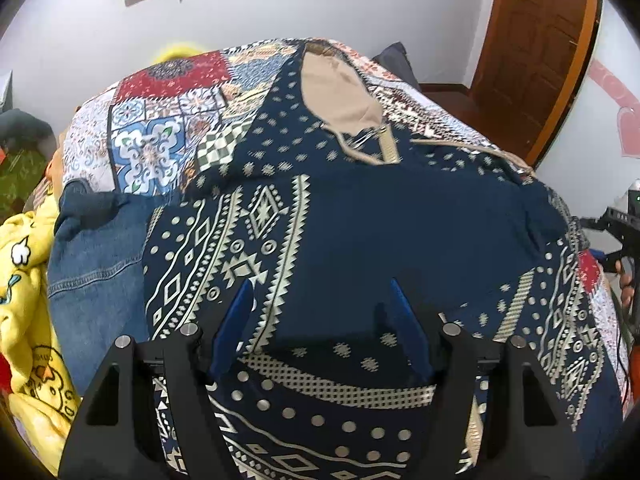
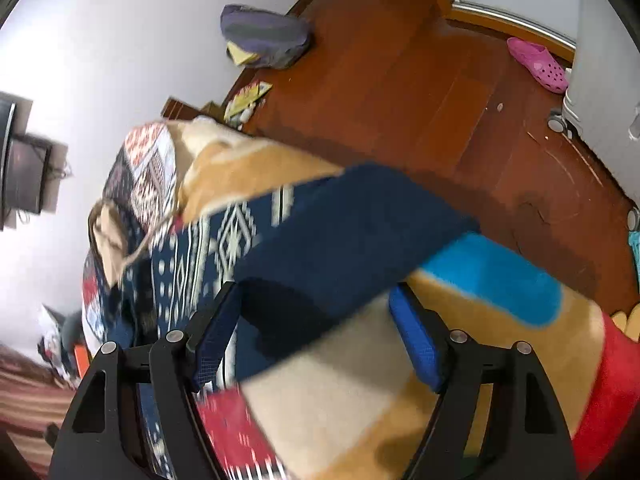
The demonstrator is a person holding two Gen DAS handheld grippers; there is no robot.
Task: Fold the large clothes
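A large navy hoodie [image 1: 360,224] with cream geometric print and a beige hood lining [image 1: 340,92] lies spread on a patchwork bedspread [image 1: 160,120]. My left gripper [image 1: 320,312] hovers open just above its lower front, blue pads apart, holding nothing. In the right wrist view a navy sleeve or hem of the hoodie [image 2: 340,248] hangs across in front of my right gripper [image 2: 316,320]. Its blue pads [image 2: 416,344] stand wide apart. The cloth looks blurred and lies over the left pad's side.
A denim garment [image 1: 92,280] and a yellow cartoon blanket [image 1: 28,320] lie at the bed's left. A tan, blue and red blanket [image 2: 500,280] hangs over the bed edge. Wooden floor [image 2: 440,100] holds a pink clog [image 2: 540,64] and a grey bag [image 2: 264,36].
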